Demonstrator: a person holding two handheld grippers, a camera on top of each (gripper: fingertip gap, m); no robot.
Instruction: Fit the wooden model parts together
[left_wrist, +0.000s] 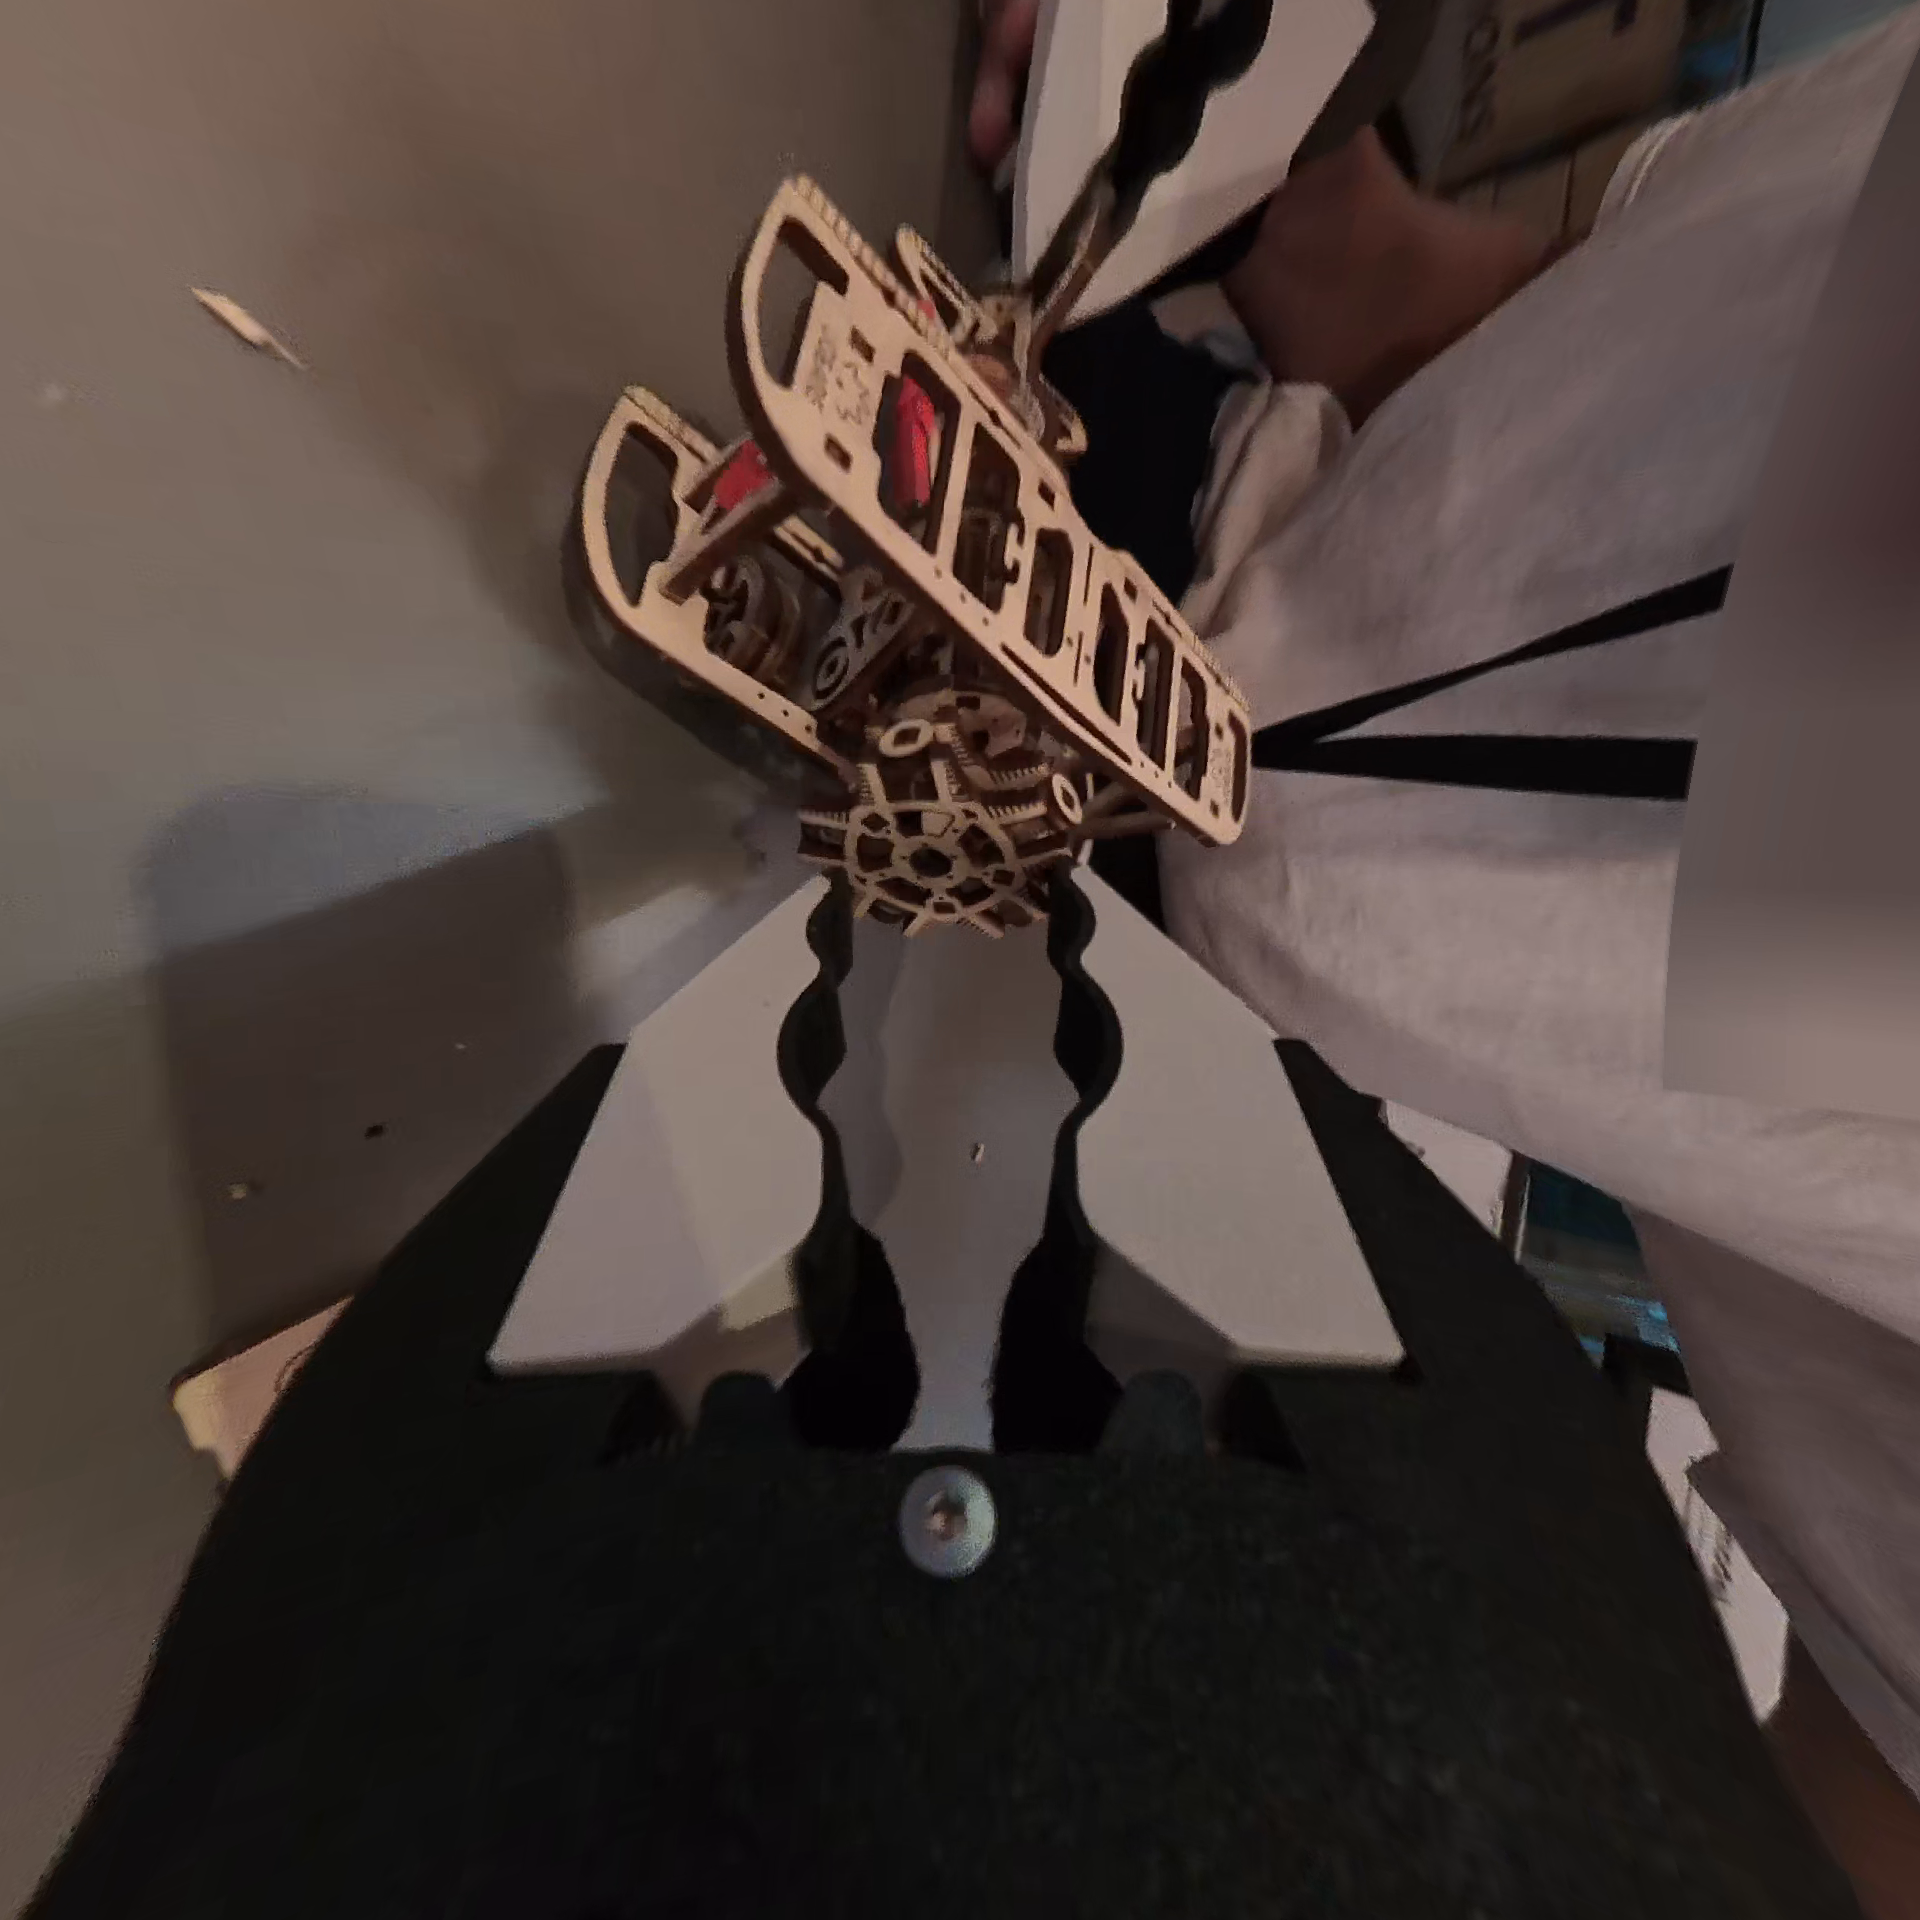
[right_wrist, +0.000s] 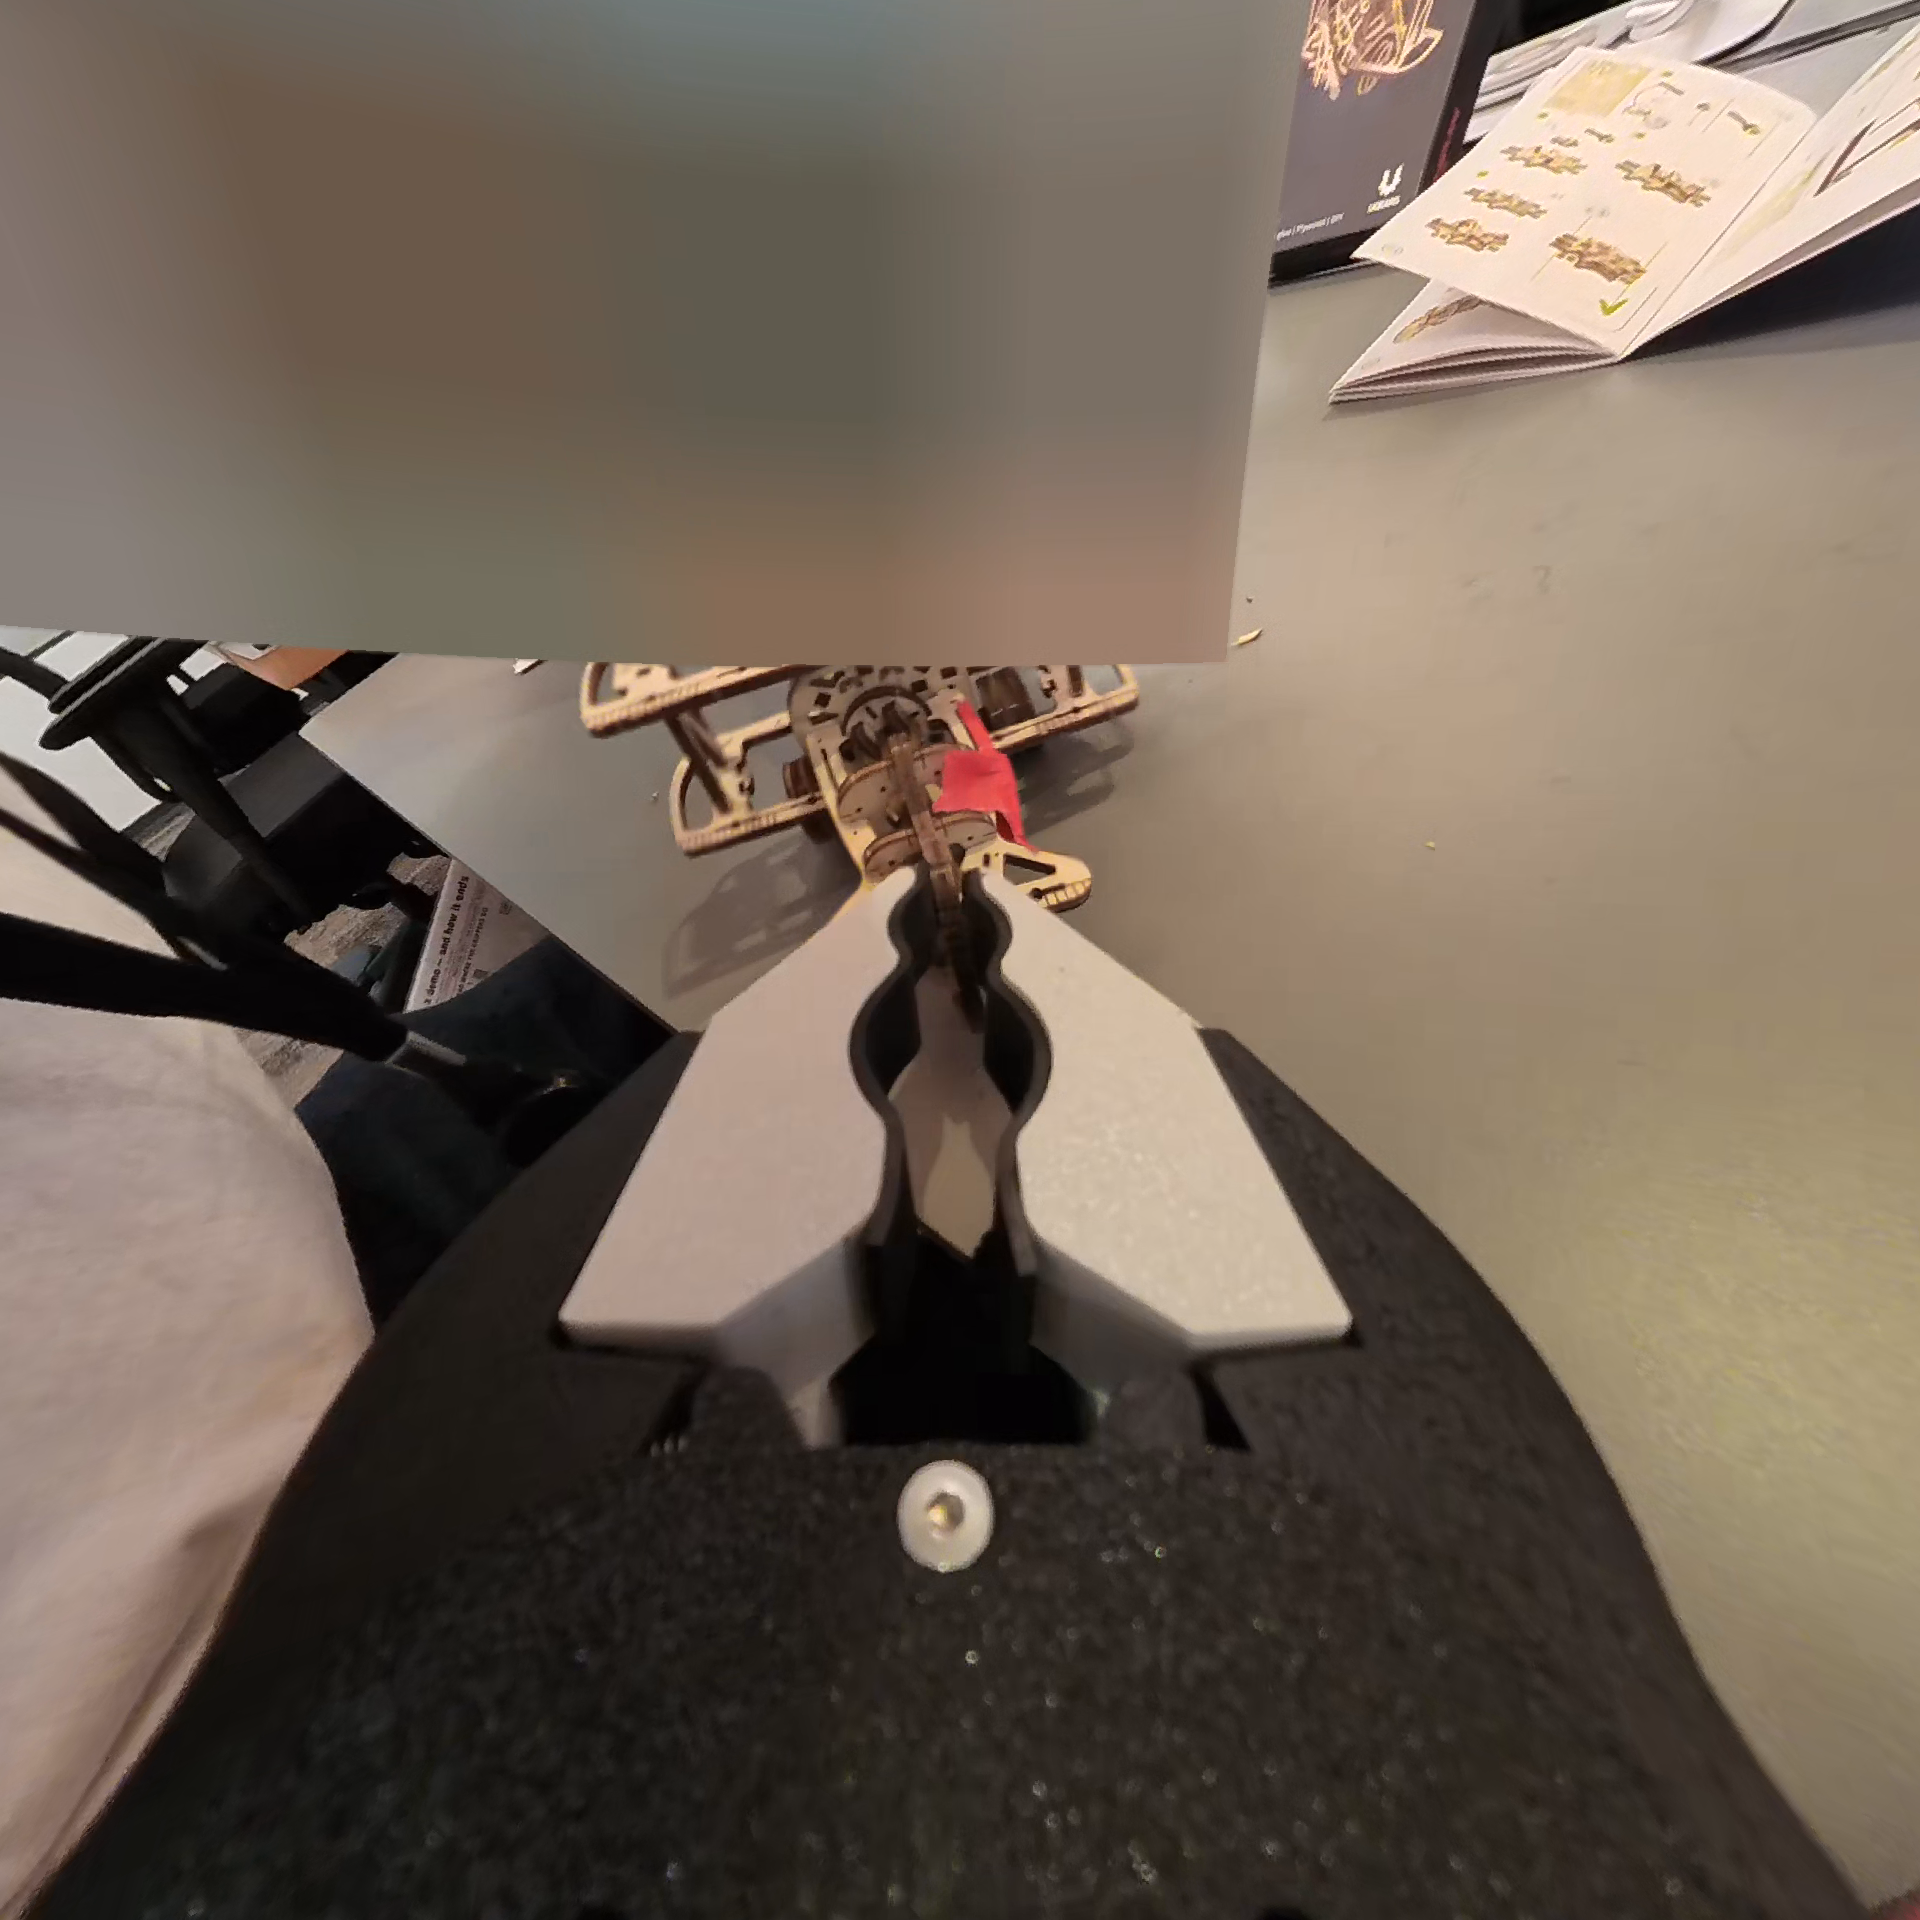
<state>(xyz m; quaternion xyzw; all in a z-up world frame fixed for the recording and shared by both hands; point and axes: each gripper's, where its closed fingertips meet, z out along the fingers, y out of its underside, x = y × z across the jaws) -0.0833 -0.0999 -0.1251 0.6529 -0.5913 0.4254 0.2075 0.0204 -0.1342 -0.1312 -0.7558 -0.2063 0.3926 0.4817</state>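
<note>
A wooden biplane model (left_wrist: 987, 540) with two slotted wings and a red piece (left_wrist: 914, 426) is held between both grippers. My left gripper (left_wrist: 951, 925) is shut on its round engine nose (left_wrist: 930, 862). My right gripper (right_wrist: 948, 894) is shut on the thin tail fin (right_wrist: 940, 883) at the rear of the model (right_wrist: 852, 748). The red piece also shows in the right wrist view (right_wrist: 971, 779). In the left wrist view the right gripper (left_wrist: 1081, 239) shows at the top, at the model's far end. The model sits low over the grey table (right_wrist: 1507, 727).
An open instruction booklet (right_wrist: 1558, 208) and a dark box (right_wrist: 1361, 125) lie at the table's far right. A person in a white shirt (left_wrist: 1507, 831) is close on the right of the left wrist view. A black chair base (right_wrist: 156, 748) stands beyond the table edge.
</note>
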